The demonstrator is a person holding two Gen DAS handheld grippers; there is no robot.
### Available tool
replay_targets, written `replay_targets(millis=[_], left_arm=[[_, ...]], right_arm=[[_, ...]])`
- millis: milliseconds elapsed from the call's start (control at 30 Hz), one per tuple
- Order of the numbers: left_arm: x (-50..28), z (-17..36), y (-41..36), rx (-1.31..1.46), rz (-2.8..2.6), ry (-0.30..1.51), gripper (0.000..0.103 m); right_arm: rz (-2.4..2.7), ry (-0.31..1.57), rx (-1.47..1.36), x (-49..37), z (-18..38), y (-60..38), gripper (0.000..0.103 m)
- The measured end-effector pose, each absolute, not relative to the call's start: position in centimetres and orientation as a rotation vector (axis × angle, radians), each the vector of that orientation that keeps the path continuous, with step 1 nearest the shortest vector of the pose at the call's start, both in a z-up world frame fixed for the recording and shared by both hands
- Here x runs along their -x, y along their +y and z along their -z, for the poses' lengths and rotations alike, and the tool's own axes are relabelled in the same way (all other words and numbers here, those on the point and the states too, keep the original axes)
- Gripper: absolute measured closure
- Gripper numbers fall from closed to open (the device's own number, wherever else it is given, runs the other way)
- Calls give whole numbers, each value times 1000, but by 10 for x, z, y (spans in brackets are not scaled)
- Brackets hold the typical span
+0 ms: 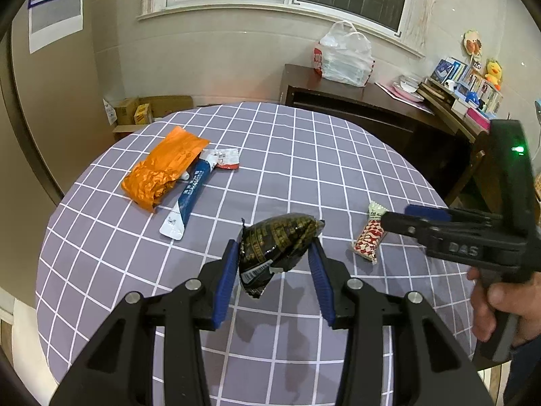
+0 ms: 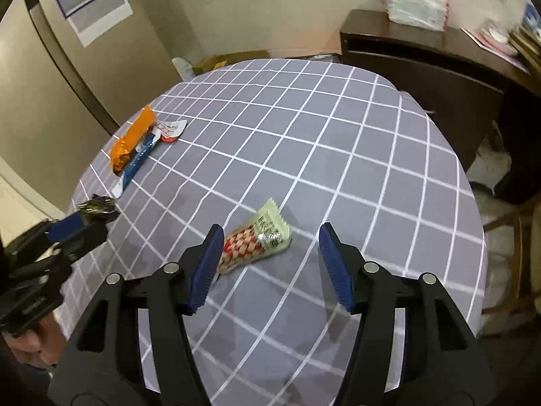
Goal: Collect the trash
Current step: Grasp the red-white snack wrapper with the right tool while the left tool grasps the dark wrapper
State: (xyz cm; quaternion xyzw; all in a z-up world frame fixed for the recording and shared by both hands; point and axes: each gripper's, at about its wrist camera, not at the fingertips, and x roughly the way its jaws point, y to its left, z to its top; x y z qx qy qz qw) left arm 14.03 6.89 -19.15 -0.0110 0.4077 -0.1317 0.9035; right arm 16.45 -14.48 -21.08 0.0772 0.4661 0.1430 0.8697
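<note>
My left gripper (image 1: 274, 257) is shut on a black and gold wrapper (image 1: 275, 250) and holds it above the checked tablecloth (image 1: 304, 155); it also shows in the right wrist view (image 2: 96, 207). My right gripper (image 2: 270, 237) is open and empty, just above a red-and-white checked snack wrapper (image 2: 258, 242), which lies between its fingers; that wrapper also shows in the left wrist view (image 1: 368, 237). An orange wrapper (image 1: 162, 169), a blue and white tube (image 1: 189, 196) and a small red and white packet (image 1: 226, 159) lie together at the table's far left.
A dark wooden sideboard (image 1: 372, 105) stands behind the table with a white plastic bag (image 1: 346, 55), dishes and books on it. Cardboard boxes (image 1: 145, 111) sit on the floor by the wall. A chair (image 2: 517, 237) stands at the table's right.
</note>
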Motion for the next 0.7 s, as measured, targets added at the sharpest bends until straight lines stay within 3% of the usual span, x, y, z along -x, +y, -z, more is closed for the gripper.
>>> replay_targets(millis=[133, 167, 200, 300, 700], left_arm=[[-143, 194, 68, 27, 280, 846, 62], [-143, 193, 68, 26, 279, 844, 62], [-143, 193, 68, 25, 279, 842, 62], [-139, 191, 70, 32, 281, 837, 62], [-150, 177, 37, 5, 324, 821, 62]], right_arm=[[-302, 1003, -127, -164, 220, -118, 45], [-280, 979, -89, -165, 221, -109, 55], [-269, 975, -60, -166, 222, -103, 72], [-254, 938, 59, -169, 223, -87, 87], [-345, 871, -175, -167, 188, -173, 90]])
